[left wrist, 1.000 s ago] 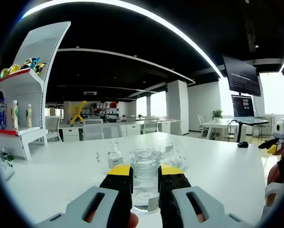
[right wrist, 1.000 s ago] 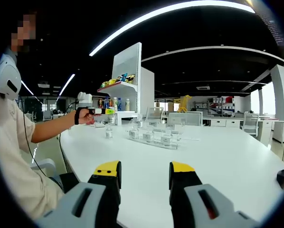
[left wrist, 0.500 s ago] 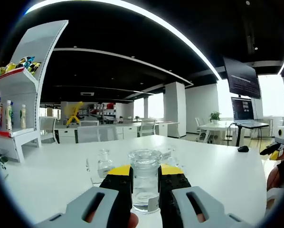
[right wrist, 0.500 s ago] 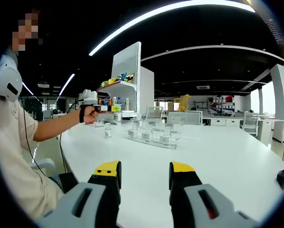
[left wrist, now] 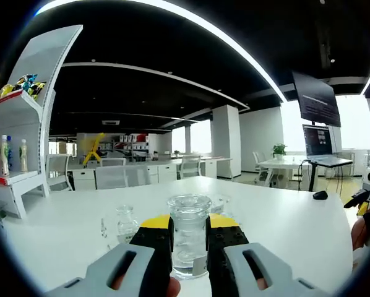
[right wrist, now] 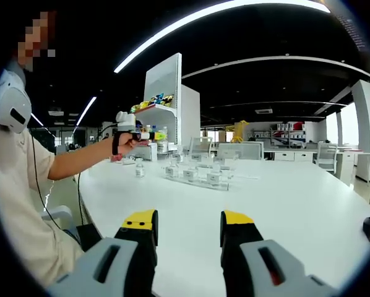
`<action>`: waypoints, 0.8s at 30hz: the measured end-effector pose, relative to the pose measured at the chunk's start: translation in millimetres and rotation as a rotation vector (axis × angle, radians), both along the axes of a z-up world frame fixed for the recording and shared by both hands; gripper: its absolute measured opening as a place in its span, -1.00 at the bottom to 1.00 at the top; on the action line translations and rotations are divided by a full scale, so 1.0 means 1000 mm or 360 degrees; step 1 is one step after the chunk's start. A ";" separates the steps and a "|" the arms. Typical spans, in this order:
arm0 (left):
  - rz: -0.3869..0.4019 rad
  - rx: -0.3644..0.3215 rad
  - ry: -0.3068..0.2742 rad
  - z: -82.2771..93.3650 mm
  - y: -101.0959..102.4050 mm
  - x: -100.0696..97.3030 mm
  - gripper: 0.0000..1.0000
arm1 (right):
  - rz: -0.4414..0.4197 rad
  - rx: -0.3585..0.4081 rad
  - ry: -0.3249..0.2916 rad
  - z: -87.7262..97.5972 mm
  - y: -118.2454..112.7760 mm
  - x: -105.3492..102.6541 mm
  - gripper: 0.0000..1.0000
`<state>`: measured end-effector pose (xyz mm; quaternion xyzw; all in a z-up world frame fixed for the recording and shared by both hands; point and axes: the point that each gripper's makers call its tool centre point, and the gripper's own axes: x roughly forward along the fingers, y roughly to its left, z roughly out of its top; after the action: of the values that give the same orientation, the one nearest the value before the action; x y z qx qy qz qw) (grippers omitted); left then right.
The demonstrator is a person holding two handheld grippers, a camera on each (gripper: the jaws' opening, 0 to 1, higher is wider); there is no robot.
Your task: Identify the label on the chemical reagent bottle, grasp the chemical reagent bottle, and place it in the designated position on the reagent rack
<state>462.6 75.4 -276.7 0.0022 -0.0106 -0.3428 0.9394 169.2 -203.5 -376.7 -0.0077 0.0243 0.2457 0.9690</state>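
**Bottle carried toward the rack**

Swinging rightward since a second ago, the left gripper (left wrist: 189, 238) stays clenched on the reagent bottle (left wrist: 189, 232), held upright between its jaws. Ahead and lower left stands a small bottle (left wrist: 126, 224). The right gripper (right wrist: 188, 238) hangs released over the table (right wrist: 296, 210); the reagent rack (right wrist: 197, 178) lies well ahead. Smooth glass could slip or clip racked bottles.

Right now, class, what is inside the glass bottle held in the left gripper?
The glass bottle, clamped by the left gripper, holds clear liquid in its lower part, under a glass stopper. The jaws cover both its sides, and its label cannot be read.
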 end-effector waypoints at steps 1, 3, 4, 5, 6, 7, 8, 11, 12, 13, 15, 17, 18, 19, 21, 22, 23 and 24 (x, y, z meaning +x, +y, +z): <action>0.0001 -0.0002 0.0003 0.000 -0.001 0.002 -0.61 | 0.0000 0.0002 0.0001 0.000 0.000 0.000 -0.20; -0.0001 -0.0004 0.0007 0.001 -0.005 0.008 -0.61 | 0.0000 0.0003 0.0004 -0.002 -0.002 0.001 -0.20; -0.0002 0.0002 0.0004 0.001 -0.008 0.012 -0.61 | -0.0002 0.0006 0.0006 -0.003 -0.003 0.001 -0.20; -0.0001 0.0004 0.0004 0.002 -0.010 0.015 -0.61 | -0.0004 0.0011 0.0009 -0.004 -0.004 0.002 -0.20; -0.0002 0.0005 0.0002 0.002 -0.012 0.017 -0.61 | -0.0008 0.0014 0.0011 -0.005 -0.005 0.002 -0.20; -0.0005 0.0007 0.0002 0.002 -0.014 0.020 -0.61 | -0.0011 0.0016 0.0014 -0.006 -0.006 0.002 -0.20; -0.0005 0.0009 0.0002 0.002 -0.016 0.022 -0.61 | -0.0012 0.0017 0.0015 -0.006 -0.006 0.002 -0.20; 0.0001 0.0012 0.0001 0.002 -0.019 0.030 -0.61 | -0.0023 0.0023 0.0021 -0.006 -0.010 0.002 -0.20; 0.0004 0.0013 -0.0003 0.003 -0.019 0.032 -0.61 | -0.0026 0.0024 0.0021 -0.006 -0.011 0.002 -0.20; 0.0009 0.0007 -0.0005 0.004 -0.019 0.035 -0.61 | -0.0028 0.0024 0.0023 -0.006 -0.012 0.002 -0.20; 0.0013 -0.0011 -0.0007 0.005 -0.020 0.043 -0.61 | -0.0033 0.0019 0.0031 -0.007 -0.014 0.003 -0.20; 0.0016 -0.0021 -0.0011 0.007 -0.021 0.049 -0.61 | -0.0037 0.0016 0.0035 -0.008 -0.015 0.004 -0.20; 0.0020 -0.0028 -0.0008 0.007 -0.022 0.052 -0.61 | -0.0040 0.0017 0.0036 -0.007 -0.016 0.004 -0.20; 0.0022 -0.0030 -0.0008 0.007 -0.023 0.055 -0.61 | -0.0042 0.0019 0.0037 -0.007 -0.017 0.005 -0.20; 0.0028 -0.0025 -0.0014 0.008 -0.025 0.060 -0.61 | -0.0050 0.0018 0.0040 -0.007 -0.019 0.006 -0.20; 0.0032 -0.0020 -0.0018 0.008 -0.026 0.062 -0.61 | -0.0053 0.0018 0.0042 -0.007 -0.019 0.007 -0.20; 0.0031 -0.0012 -0.0022 0.008 -0.027 0.064 -0.61 | -0.0054 0.0019 0.0042 -0.007 -0.019 0.007 -0.20; 0.0032 -0.0005 -0.0025 0.008 -0.028 0.066 -0.61 | -0.0055 0.0020 0.0043 -0.007 -0.019 0.008 -0.20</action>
<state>528.5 46.9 -268.8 0.0034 -0.0185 -0.3334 0.9426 177.4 -222.6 -383.7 0.0022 0.0360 0.2292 0.9727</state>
